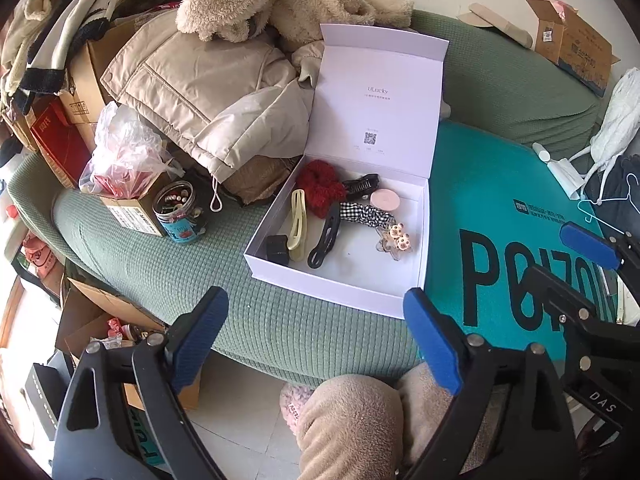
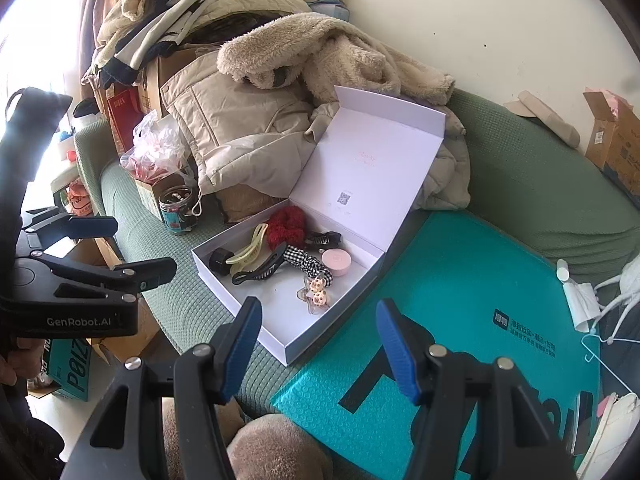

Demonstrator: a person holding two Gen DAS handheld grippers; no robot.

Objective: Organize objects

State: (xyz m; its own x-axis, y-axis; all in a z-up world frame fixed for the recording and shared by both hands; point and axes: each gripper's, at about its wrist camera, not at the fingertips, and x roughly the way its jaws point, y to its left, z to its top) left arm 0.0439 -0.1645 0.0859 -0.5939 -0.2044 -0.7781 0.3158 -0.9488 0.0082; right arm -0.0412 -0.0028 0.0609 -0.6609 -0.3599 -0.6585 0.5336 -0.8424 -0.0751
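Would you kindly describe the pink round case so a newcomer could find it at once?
Find the open white gift box on the green sofa cover. The pink round case lies near its far right corner, below the hinged lid, beside the black claw clip. It is the only smooth, pale pink disc among the hair accessories.

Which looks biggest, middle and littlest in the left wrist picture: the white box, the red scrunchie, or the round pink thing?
Largest to smallest, as they look in the left wrist view:
1. white box, by far the biggest; it holds the other two.
2. red scrunchie, fluffy and wide.
3. round pink thing, the littlest.
They sit close together, so distance barely skews this.
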